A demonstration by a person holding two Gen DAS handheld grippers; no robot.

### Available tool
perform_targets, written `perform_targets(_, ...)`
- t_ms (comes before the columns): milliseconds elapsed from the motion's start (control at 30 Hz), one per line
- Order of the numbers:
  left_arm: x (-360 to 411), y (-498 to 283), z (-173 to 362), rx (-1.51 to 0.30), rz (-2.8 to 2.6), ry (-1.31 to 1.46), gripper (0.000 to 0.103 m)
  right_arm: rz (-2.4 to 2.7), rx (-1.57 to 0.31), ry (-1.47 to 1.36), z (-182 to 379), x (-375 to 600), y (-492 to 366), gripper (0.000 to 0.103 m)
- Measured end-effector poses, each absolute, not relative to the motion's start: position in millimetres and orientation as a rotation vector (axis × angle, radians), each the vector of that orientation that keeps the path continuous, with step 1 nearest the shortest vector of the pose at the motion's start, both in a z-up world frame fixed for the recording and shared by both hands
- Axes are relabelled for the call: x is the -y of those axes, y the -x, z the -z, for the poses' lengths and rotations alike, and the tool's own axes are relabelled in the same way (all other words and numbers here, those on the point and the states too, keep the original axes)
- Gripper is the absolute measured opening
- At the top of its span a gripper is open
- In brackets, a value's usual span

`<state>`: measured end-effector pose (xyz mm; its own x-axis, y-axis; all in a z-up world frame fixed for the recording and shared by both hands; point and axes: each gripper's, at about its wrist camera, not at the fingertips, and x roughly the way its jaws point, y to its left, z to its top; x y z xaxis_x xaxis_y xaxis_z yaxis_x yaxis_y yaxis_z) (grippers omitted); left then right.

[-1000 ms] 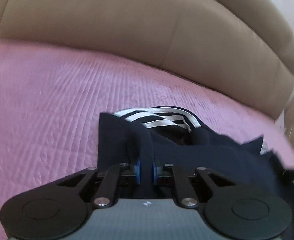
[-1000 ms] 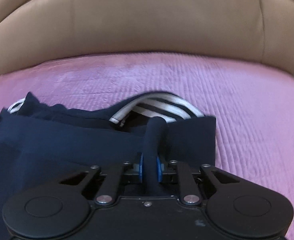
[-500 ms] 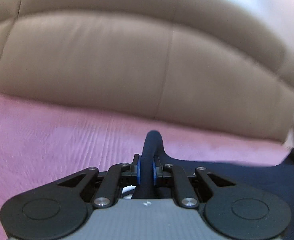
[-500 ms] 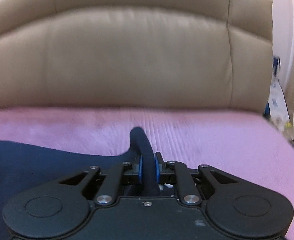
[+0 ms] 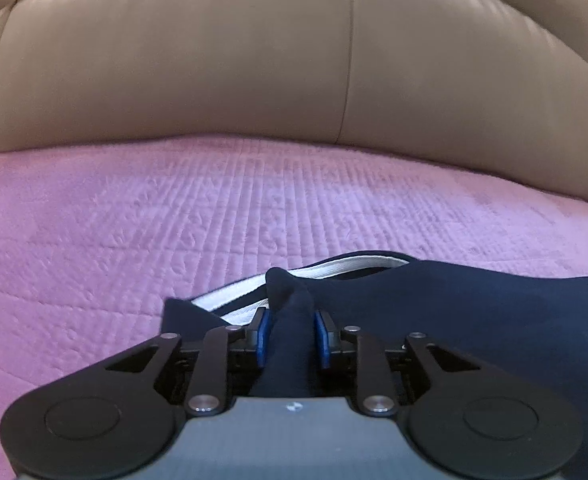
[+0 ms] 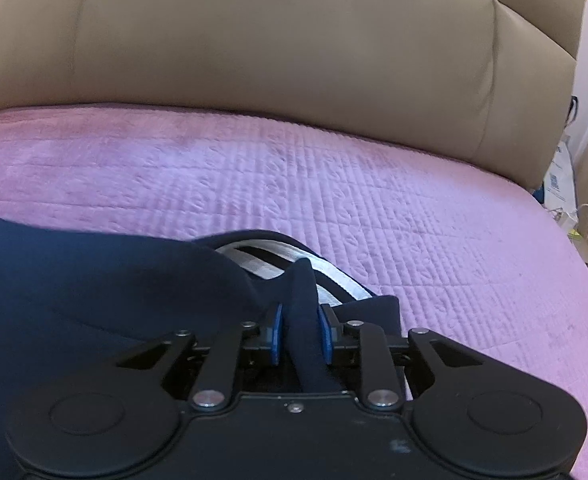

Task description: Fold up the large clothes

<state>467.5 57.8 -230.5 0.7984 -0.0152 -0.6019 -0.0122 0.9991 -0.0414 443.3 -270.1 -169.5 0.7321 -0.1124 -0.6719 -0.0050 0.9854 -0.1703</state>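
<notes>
Garment (image 5: 473, 312) lowered onto quilt (image 5: 134, 220) — underside hidden.

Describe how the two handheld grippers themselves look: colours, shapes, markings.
The left gripper and the right gripper match: black linkage arms with silver pivot screws, two round black discs at the base, and blue finger pads. The left body is grey with a small round emblem; the right is all black. No cables or sleeves show.
</notes>
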Motion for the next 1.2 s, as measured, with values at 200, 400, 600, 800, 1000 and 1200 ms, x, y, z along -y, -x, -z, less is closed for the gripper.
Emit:
perform_targets(200, -46.2, -376.9, 158.6, -0.487, 0.137, 0.041, 0.025, -0.162, -0.603, 0.055, 84.2, 245.0, -337.9, 0.045)
perform_targets(400, -9.7, -308.3, 172.2, -0.57, 0.311, 0.169, 0.023, -0.365, -0.667, 0.016, 91.2, 176.4, -269.5, 0.017)
perform_targets(600, 0.8, -298.3, 237.8, -0.715, 0.217, 0.255, 0.02, -0.329, -0.854, -0.014, 173.7, 153.5, -282.4, 0.017)
perform_targets(800, -7.9, -299.3, 234.0, -0.707, 0.188, 0.309, 0.021, -0.318, -0.835, 0.024, 165.6, 151.5, -278.0, 0.016)
perform_targets(1000, -46.2, -262.0, 201.5, -0.621, 0.035, 0.331, 0.02, -0.307, -0.727, 0.062, 112.2, 146.3, -236.8, 0.017)
perform_targets(1200, -109.5, -231.3, 204.1, -0.658, -0.146, 0.405, 0.02, -0.261, -0.83, 0.049, 154.1, 141.6, -241.6, 0.016)
